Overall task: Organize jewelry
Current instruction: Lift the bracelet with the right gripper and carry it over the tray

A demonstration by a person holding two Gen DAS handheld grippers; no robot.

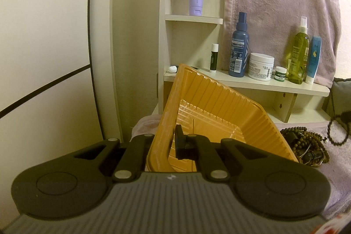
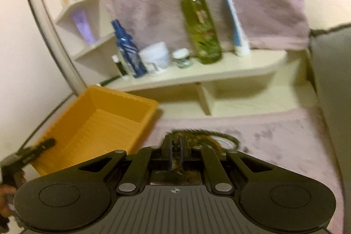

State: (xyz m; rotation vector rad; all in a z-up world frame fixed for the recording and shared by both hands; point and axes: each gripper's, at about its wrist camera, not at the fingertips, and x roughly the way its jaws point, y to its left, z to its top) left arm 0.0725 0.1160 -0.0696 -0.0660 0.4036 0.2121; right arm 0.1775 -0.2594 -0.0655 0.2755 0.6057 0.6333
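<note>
An orange ribbed plastic tray point(image 1: 219, 106) stands tilted, and my left gripper point(image 1: 166, 144) is shut on its near wall, one finger point(image 1: 181, 142) inside and the other hidden behind the wall. Right of the tray, a pile of brown bead strands point(image 1: 307, 142) lies on the pink cloth, with a black bead loop point(image 1: 335, 135) lifted at the frame's edge. The right wrist view is blurred. In it, my right gripper point(image 2: 175, 146) is shut on a brown bead strand point(image 2: 210, 137) that trails off its tips. The tray point(image 2: 98, 124) sits to its left, with the left gripper point(image 2: 37, 150) on the tray's corner.
A low cream shelf point(image 1: 252, 82) behind the tray holds a blue spray bottle point(image 1: 239, 47), a white cream jar point(image 1: 261, 66), a green bottle point(image 1: 299, 54) and tubes. A corner shelf point(image 1: 195, 18) rises at the left. Pink fleece point(image 2: 274, 135) covers the surface and hangs behind.
</note>
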